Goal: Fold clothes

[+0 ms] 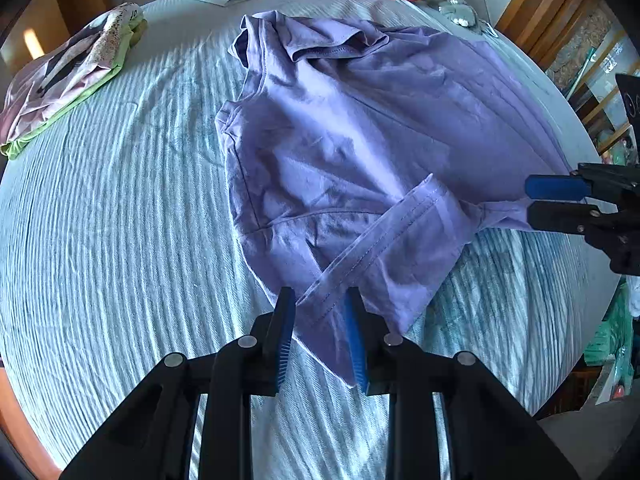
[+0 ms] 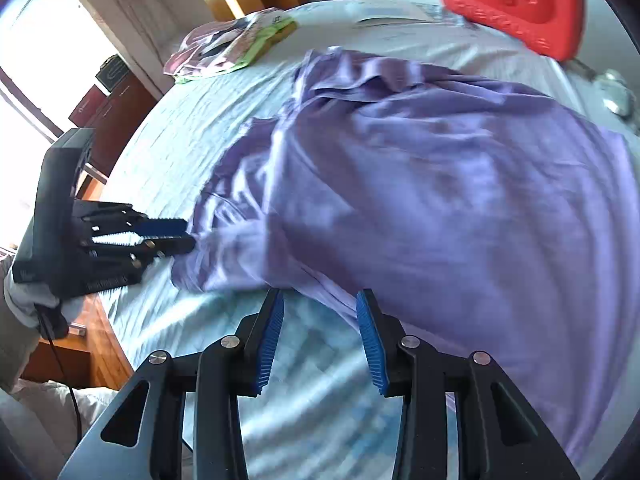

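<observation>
1. We see a purple T-shirt point(image 1: 360, 152) lying crumpled and unfolded on the table point(image 1: 120, 240), which wears a pale blue ribbed cloth.
2. We find it spread from the table's middle toward the right edge, its far part nearing the far edge.
3. We note a hemmed sleeve point(image 1: 384, 236) turned up on top near the near side, its double stitching showing.
4. We see another hemmed fold point(image 1: 340, 46) bunched at the far end.
5. We see a second garment point(image 1: 68, 76), pinkish with a green edge, lying folded at the table's far left corner, well apart from the shirt.
</observation>
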